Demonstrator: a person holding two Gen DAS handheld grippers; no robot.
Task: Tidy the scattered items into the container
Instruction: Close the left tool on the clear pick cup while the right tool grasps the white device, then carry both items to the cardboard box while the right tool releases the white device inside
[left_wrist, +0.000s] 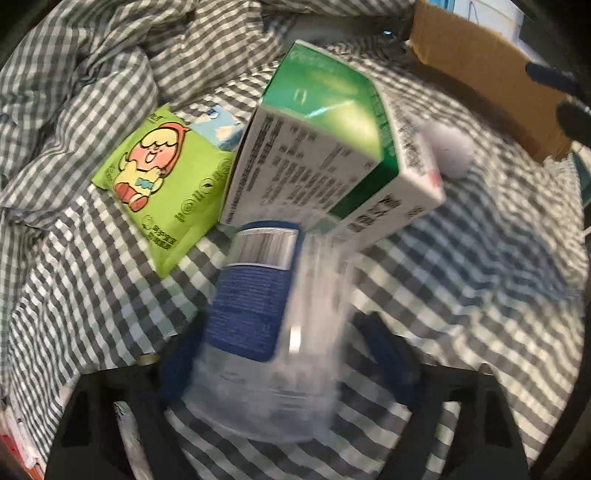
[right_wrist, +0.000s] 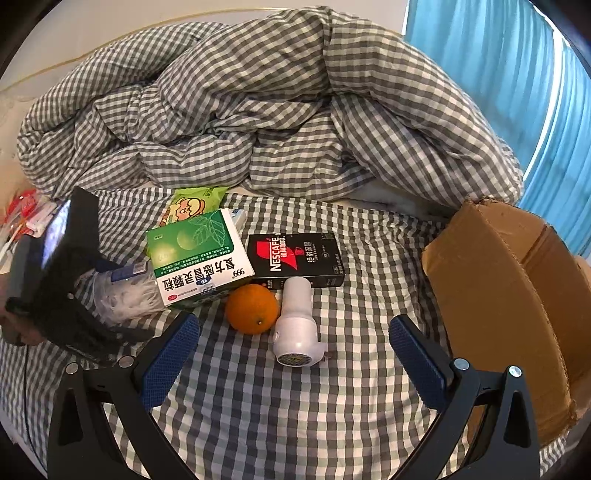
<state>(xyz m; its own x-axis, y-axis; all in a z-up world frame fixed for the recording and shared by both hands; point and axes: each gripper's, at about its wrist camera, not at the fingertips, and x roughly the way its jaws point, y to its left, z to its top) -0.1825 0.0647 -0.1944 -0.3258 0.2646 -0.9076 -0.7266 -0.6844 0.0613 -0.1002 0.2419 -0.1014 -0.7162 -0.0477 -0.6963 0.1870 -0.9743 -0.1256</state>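
Now we clamp our left tongs (left_wrist: 284, 354) on the clear jar (left_wrist: 273, 332); our right tongs (right_wrist: 293, 354) hover apart before the white bottle (right_wrist: 295, 325).

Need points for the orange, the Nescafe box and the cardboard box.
orange (right_wrist: 252, 308), right wrist view, middle of the peel.
Nescafe box (right_wrist: 297, 256), right wrist view, centre of the black top face.
cardboard box (right_wrist: 495, 295), right wrist view, on its outer brown wall.
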